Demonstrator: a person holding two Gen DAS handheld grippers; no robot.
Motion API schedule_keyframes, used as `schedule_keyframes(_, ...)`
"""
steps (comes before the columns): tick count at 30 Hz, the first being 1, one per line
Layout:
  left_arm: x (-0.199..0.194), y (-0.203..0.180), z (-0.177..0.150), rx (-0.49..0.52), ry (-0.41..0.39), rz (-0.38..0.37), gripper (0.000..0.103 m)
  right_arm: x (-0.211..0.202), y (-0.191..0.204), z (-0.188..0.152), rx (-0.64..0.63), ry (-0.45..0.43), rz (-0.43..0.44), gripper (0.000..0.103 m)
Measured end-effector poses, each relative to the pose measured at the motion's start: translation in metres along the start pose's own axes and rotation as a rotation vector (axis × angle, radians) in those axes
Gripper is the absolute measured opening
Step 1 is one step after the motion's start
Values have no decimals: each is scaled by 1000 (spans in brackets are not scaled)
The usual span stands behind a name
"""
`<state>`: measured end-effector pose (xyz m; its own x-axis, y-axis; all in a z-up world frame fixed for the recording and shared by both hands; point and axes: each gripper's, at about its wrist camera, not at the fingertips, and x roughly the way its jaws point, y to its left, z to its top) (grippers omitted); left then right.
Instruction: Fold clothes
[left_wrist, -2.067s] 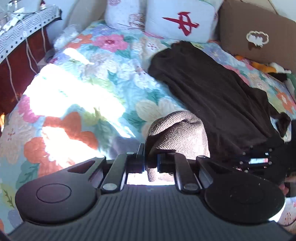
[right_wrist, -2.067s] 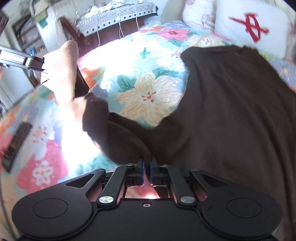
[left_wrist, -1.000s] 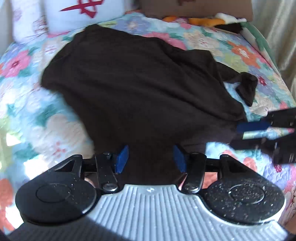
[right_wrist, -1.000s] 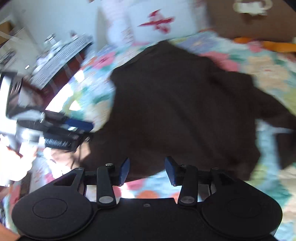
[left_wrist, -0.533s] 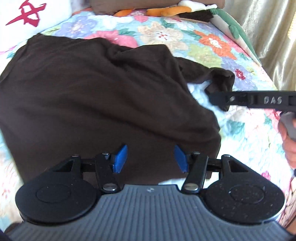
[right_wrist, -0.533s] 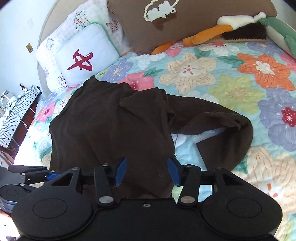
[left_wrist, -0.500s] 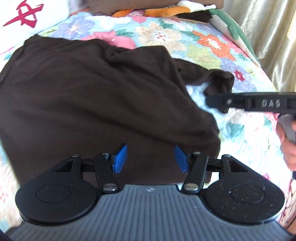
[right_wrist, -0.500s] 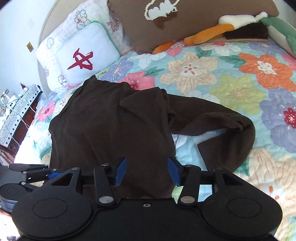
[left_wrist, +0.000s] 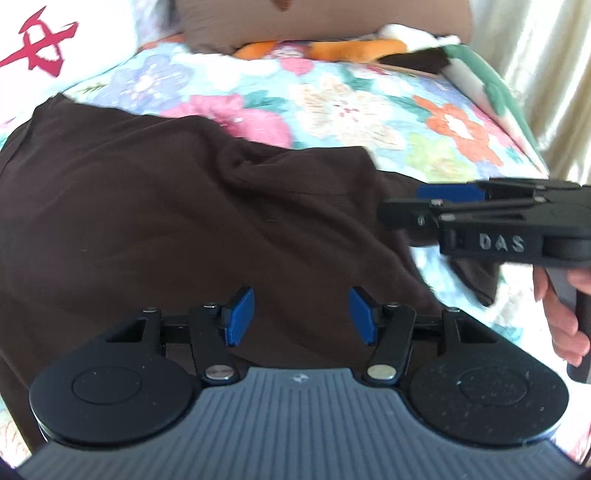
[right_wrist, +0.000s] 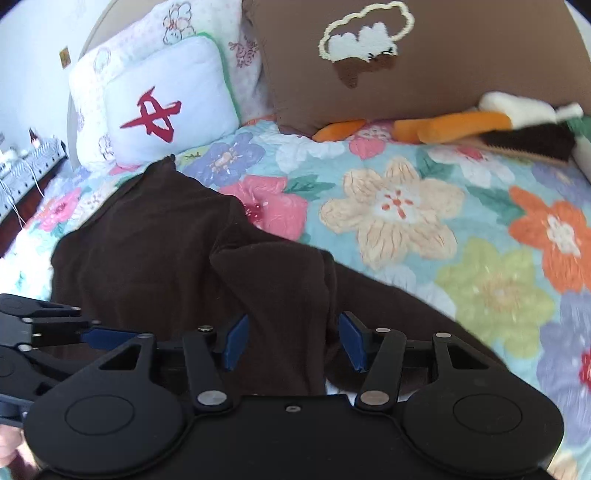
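A dark brown garment (left_wrist: 184, 221) lies spread and rumpled on the floral quilt (left_wrist: 369, 99); it also shows in the right wrist view (right_wrist: 166, 251). My left gripper (left_wrist: 301, 314) is open and empty, hovering over the garment's near part. My right gripper (right_wrist: 291, 341) is open and empty, its blue pads on either side of a raised fold of the garment (right_wrist: 280, 295). The right gripper also shows at the right of the left wrist view (left_wrist: 480, 218), over the garment's right sleeve (left_wrist: 476, 277). The left gripper shows at the left edge of the right wrist view (right_wrist: 55, 332).
A white pillow with a red mark (right_wrist: 166, 107) and a brown cushion (right_wrist: 424, 66) stand at the head of the bed. Orange plush items (right_wrist: 443, 127) and a brush (right_wrist: 528, 142) lie by the cushion. A curtain (left_wrist: 546, 74) hangs at the right. A dresser (right_wrist: 26, 166) stands at the left.
Both grippers let go of the garment earlier and now stay open. Over the last half second both have moved closer to the garment; the right gripper has come leftward over the sleeve.
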<state>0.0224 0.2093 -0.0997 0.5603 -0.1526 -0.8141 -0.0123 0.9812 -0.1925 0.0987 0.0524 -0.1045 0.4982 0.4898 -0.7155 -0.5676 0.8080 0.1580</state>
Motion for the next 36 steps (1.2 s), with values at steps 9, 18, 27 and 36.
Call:
schedule_keyframes(9, 13, 27, 3, -15, 14, 34, 56, 44, -17, 27, -49, -30, -86, 8)
schedule_keyframes(18, 43, 16, 20, 44, 31, 57, 58, 45, -79, 59, 125, -34, -74, 15)
schedule_keyframes(27, 40, 1, 38, 63, -12, -45, 58, -15, -116, 15, 245, 26, -98, 58)
schedule_keyframes(36, 62, -44, 64, 108, -29, -80, 59, -9, -122, -40, 147, 190, 19, 66)
